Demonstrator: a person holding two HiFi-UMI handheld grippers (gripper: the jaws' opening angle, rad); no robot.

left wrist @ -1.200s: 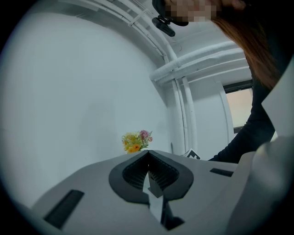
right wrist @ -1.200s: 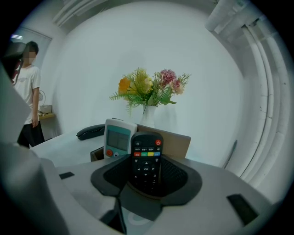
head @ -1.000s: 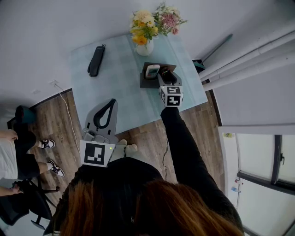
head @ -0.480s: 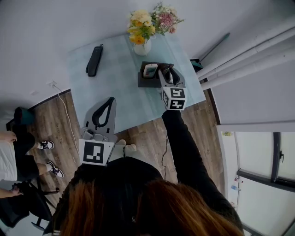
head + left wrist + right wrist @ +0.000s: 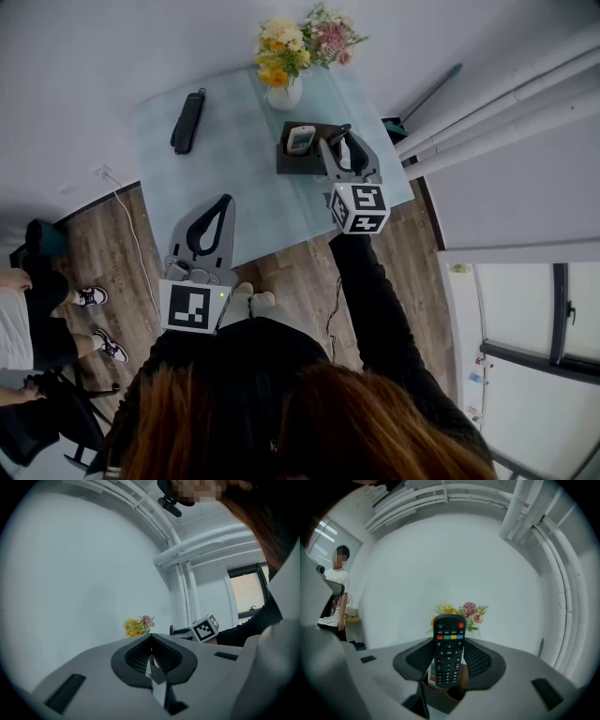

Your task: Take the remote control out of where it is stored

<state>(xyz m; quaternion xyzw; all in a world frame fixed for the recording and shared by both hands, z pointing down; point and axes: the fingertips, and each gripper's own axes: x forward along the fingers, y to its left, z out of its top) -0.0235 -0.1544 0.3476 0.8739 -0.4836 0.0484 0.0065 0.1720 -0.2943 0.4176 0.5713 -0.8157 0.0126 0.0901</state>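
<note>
Black sleeve (image 5: 375,300), grey right claw (image 5: 342,141) with black-and-white marker cube (image 5: 358,207).

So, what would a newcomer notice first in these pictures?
The eye goes first to the black remote control with coloured buttons, upright in the closed jaws of the right gripper. Below it, a dark open storage box on the pale blue table holds a white remote control. Behind, a white vase of yellow and pink flowers stands at the table's far edge.
</note>
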